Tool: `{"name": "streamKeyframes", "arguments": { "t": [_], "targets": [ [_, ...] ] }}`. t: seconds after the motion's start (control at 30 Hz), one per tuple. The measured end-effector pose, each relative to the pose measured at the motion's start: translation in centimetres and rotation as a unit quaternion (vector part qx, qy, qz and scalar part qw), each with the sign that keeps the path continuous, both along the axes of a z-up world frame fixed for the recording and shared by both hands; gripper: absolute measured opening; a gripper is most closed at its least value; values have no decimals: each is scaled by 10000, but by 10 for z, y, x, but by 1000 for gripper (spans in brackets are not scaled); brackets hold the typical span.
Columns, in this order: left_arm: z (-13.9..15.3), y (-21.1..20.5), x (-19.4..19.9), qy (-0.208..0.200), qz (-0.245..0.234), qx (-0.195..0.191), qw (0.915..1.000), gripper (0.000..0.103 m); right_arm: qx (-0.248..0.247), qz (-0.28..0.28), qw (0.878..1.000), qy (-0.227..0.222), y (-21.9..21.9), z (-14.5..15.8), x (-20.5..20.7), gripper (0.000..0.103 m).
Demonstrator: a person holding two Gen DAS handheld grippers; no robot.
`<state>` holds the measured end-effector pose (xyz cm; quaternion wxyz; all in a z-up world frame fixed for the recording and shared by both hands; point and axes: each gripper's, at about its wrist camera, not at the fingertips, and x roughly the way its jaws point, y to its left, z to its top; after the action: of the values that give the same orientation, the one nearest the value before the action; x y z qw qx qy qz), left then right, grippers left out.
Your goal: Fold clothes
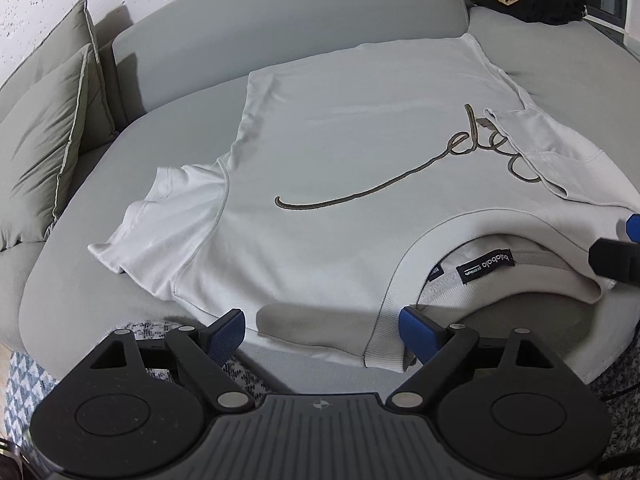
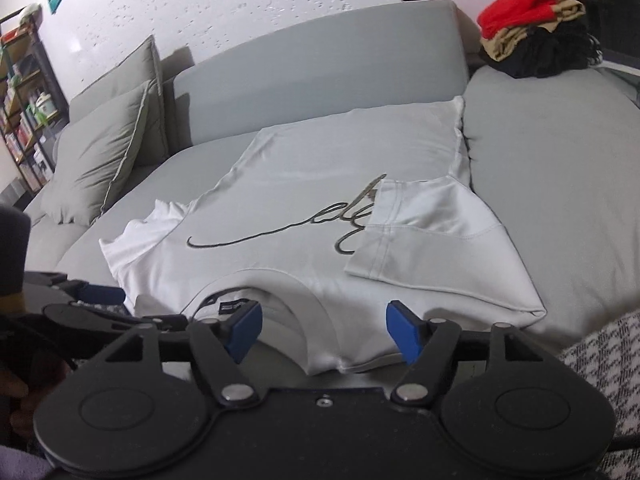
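2 hand-held grippers [image 1: 322, 334] [image 2: 324, 330] wide, empty; only right view shows bookshelf [image 2: 20, 92]; T-shirt [image 1: 340, 152] flat.

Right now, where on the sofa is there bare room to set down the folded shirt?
Bare seat lies between the cushions and the shirt, and on the section right of the shirt, in front of the clothes pile. The back right corner is crowded by that pile.

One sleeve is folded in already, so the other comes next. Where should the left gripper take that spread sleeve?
Grip the spread sleeve at its outer cuff edge, coming from the cushion side: it lies flat and free there, clear of the white T-shirt body.
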<state>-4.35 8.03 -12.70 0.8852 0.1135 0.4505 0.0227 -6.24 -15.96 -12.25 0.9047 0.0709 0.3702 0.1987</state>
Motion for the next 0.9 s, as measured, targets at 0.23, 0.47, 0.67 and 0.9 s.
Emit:
{"name": "streamKeyframes", "arguments": {
  "t": [0.23, 0.47, 0.67, 0.9],
  "targets": [
    [-2, 1, 2, 90, 22, -105, 9999, 92, -52, 21, 10000, -57, 2, 2, -2, 70],
    [0, 1, -1, 9, 14, -91, 10000, 91, -58, -11, 9999, -99, 1, 3, -4, 71],
    [11, 1, -5, -453, 92, -36, 9989, 90, -84, -5, 9998, -172, 2, 5, -3, 73],
    [0, -2, -2, -342, 60, 95, 9994, 90, -282, 68, 9995, -92, 15, 5, 15, 31]
  ]
}}
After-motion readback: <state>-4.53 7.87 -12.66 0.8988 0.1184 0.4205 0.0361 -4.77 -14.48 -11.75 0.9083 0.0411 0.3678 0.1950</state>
